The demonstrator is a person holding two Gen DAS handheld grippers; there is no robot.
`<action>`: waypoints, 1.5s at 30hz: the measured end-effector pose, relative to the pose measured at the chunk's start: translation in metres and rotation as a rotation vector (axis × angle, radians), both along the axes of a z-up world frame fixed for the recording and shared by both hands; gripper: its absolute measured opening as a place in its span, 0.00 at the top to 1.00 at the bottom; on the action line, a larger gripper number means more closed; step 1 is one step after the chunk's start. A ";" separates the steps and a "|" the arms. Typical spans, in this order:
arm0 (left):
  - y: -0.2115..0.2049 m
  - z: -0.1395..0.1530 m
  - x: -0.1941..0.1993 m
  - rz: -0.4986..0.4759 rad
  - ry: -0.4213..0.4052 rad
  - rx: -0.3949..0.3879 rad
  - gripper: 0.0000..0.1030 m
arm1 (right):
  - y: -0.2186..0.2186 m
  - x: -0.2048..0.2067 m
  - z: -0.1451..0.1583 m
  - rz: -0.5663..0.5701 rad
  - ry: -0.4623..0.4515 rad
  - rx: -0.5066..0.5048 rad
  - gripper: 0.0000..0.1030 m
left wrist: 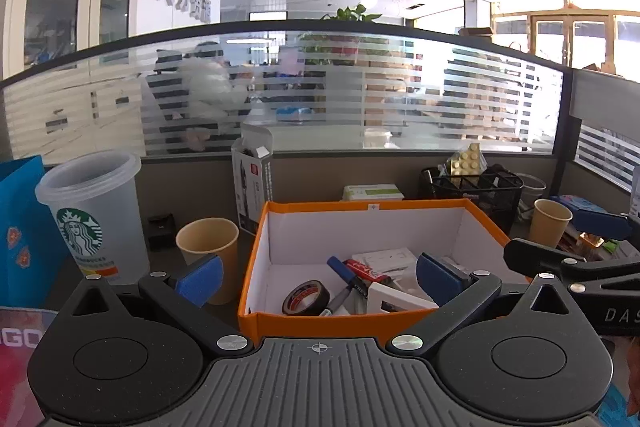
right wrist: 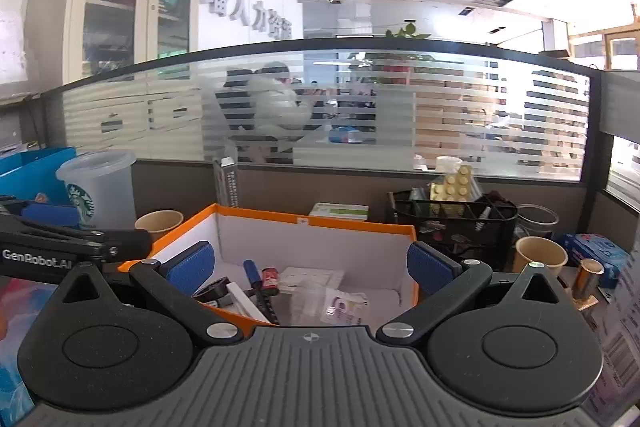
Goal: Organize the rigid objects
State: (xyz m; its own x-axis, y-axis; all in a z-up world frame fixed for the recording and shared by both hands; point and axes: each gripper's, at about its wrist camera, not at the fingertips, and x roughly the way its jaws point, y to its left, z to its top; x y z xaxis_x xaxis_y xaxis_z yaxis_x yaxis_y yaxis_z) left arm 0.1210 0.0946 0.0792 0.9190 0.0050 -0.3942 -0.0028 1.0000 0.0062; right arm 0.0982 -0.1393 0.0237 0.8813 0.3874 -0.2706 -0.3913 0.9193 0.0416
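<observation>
An orange box [left wrist: 360, 205] with a white inside stands straight ahead on the desk. In it lie a black tape roll [left wrist: 306, 299], a blue marker [left wrist: 346, 273], a red-labelled item [left wrist: 366, 273] and white switch plates [left wrist: 394, 297]. My left gripper [left wrist: 320, 279] is open just before the box's near wall, nothing between its blue pads. The right wrist view shows the same box [right wrist: 320, 221] with a clear plastic packet [right wrist: 332, 303] inside. My right gripper [right wrist: 310, 267] is open and empty too, over the box's near right corner.
Left of the box stand a Starbucks tumbler [left wrist: 92, 215], a paper cup [left wrist: 208, 247] and a blue bag [left wrist: 20, 227]. A tall carton [left wrist: 254, 183] and a black mesh organizer [left wrist: 472, 191] stand behind it, another paper cup [left wrist: 550, 223] to its right. A frosted glass partition closes the back.
</observation>
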 end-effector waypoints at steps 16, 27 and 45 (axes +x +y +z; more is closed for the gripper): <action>-0.004 0.003 -0.007 -0.002 0.001 0.011 0.00 | -0.008 -0.010 0.003 -0.012 -0.013 0.011 0.00; -0.005 0.005 -0.013 0.006 -0.003 0.015 0.00 | -0.011 -0.015 0.004 -0.014 -0.019 0.012 0.00; -0.005 0.010 -0.019 0.017 -0.033 0.027 0.00 | -0.011 -0.016 0.005 -0.012 -0.018 0.009 0.00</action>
